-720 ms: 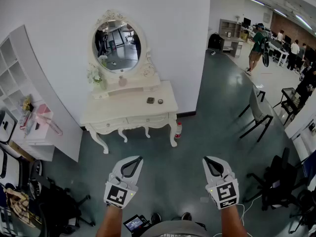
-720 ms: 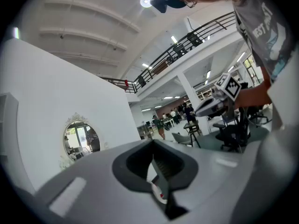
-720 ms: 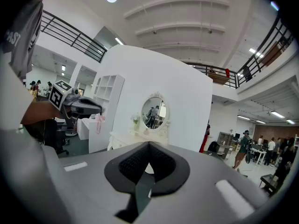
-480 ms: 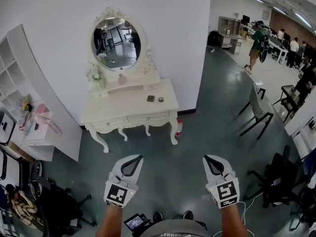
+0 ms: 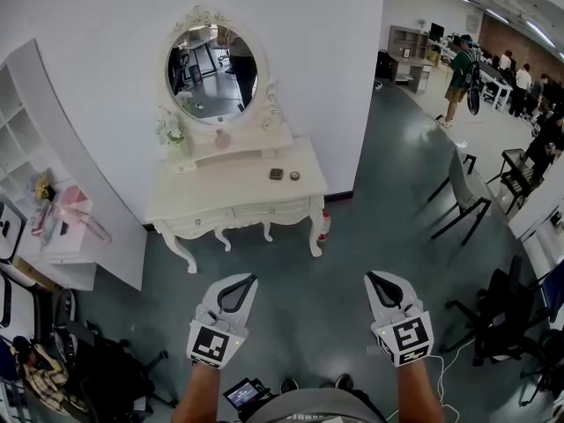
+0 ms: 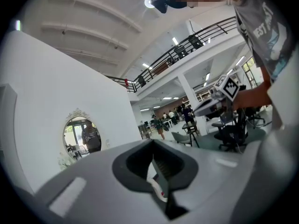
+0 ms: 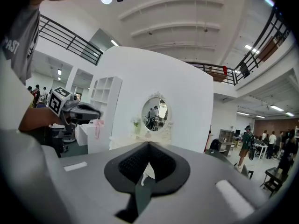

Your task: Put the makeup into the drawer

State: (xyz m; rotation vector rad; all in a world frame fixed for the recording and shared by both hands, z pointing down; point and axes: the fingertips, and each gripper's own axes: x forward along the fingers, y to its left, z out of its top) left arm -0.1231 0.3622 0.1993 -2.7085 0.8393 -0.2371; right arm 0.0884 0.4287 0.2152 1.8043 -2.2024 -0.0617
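Two small makeup pieces (image 5: 276, 174) lie on the white worktop (image 5: 220, 192), toward its right end above its shut drawer (image 5: 269, 211), while well short of that worktop the left gripper (image 5: 248, 282) and right gripper (image 5: 372, 278) are both clenched, empty.

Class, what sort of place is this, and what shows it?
Probably an open-plan office with a staged bedroom corner: a white carved dressing table with an oval mirror, black office chairs, and people around desks beyond.

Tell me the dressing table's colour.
Cream white; the table shows best in the head view.
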